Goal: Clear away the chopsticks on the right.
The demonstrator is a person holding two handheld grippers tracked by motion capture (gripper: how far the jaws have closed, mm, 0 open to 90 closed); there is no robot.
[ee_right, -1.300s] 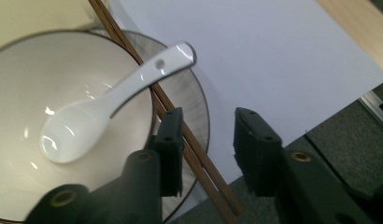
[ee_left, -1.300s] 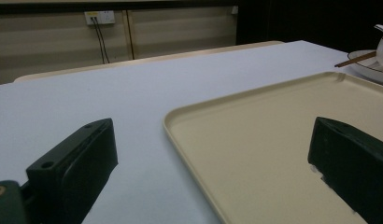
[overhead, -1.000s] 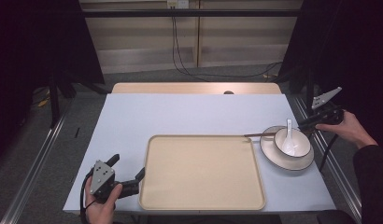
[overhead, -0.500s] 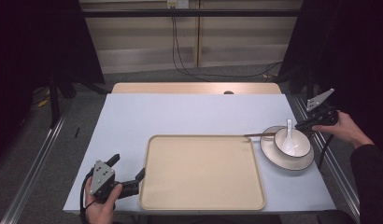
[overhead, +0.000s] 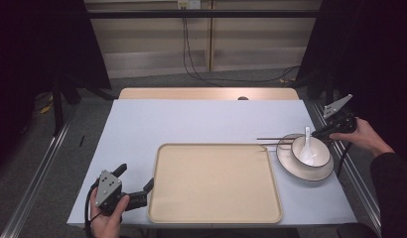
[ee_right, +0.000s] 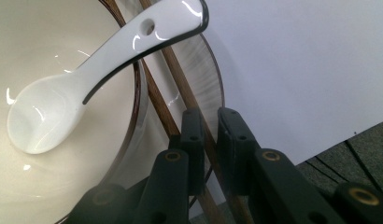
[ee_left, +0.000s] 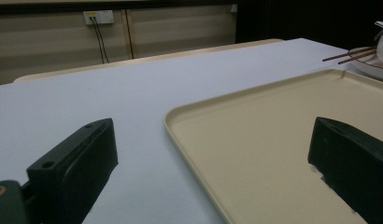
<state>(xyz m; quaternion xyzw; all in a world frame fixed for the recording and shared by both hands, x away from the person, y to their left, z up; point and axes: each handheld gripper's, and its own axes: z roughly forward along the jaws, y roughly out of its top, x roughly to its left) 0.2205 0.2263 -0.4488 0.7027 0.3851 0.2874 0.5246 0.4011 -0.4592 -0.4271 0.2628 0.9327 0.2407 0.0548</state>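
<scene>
A white bowl (overhead: 318,157) with a white spoon (overhead: 306,146) in it stands on a plate (overhead: 303,173) at the table's right. Two brown chopsticks (overhead: 275,140) lie across the plate's far rim. My right gripper (overhead: 316,134) reaches in from the right; its jaws have just been closing. In the right gripper view the right gripper (ee_right: 209,122) is shut on a chopstick (ee_right: 192,100) beside the bowl (ee_right: 63,154) and spoon (ee_right: 105,56). My left gripper (overhead: 136,177) rests open at the front left, beside the beige tray (overhead: 214,198).
The tray (ee_left: 273,126) lies in the middle of the pale blue table (overhead: 191,121), its near left corner between the left gripper's (ee_left: 213,158) jaws. A wooden strip (overhead: 206,93) runs along the table's far edge. Floor and cables lie beyond.
The right hand has shifted slightly at the plate's far right rim and its grey plate has tilted. The left hand has not moved.
</scene>
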